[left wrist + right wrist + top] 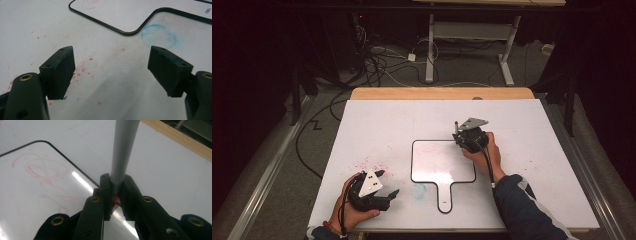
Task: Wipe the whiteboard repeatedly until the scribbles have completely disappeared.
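Observation:
A small white board (437, 161) with a black rim and a short handle lies flat mid-table. Faint red scribbles (45, 171) mark its surface (30, 202). At the board's far right corner my right gripper (460, 136) is shut on a marker (123, 150). The grey barrel stands up from the jaws, and the red tip sits low between the pads. Its top end (455, 125) pokes above the gripper. My left gripper (388, 182) rests near the front left of the table, open, with nothing between its jaws (117, 72). The board's corner (120, 15) lies ahead of it.
A white sheet (522, 130) covers the table, with a wooden edge (442, 93) showing at the far side. A round blue smudge (158, 36) and red specks (82, 68) stain the sheet near the left gripper. Cables and desk legs (430, 55) stand on the floor beyond.

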Motion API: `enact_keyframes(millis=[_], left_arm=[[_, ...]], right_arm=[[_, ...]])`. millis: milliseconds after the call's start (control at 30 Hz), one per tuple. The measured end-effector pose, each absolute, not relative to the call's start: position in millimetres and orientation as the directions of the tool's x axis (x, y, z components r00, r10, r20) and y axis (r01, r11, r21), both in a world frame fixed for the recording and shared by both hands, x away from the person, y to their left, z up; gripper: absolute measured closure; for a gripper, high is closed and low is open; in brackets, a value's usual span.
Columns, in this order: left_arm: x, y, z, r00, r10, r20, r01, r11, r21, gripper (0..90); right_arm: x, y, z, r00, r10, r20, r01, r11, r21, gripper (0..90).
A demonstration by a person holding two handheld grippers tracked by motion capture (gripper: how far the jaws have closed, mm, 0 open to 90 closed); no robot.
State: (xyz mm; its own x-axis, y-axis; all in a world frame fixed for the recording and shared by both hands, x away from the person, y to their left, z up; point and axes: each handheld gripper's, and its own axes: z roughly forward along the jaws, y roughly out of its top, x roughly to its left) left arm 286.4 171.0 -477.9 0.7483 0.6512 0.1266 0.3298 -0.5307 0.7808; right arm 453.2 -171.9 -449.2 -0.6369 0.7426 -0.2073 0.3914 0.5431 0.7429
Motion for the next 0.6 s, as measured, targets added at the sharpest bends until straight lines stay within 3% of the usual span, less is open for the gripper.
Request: enact_keyframes(millis=[267, 600], left_arm=[[287, 175, -479, 0.736, 0.666, 0.119, 0.349, -0.524, 0.777, 20.9], [289, 174, -482, 0.736, 0.667, 0.117, 0.355, -0.527, 0.772, 20.9]], right_arm=[[451, -192, -451, -0.608, 0.778, -0.158, 0.42, 0.484, 0.768, 81.7], [445, -179, -454, -0.662, 0.738, -0.133, 0.381, 0.484, 0.788, 81.7]])
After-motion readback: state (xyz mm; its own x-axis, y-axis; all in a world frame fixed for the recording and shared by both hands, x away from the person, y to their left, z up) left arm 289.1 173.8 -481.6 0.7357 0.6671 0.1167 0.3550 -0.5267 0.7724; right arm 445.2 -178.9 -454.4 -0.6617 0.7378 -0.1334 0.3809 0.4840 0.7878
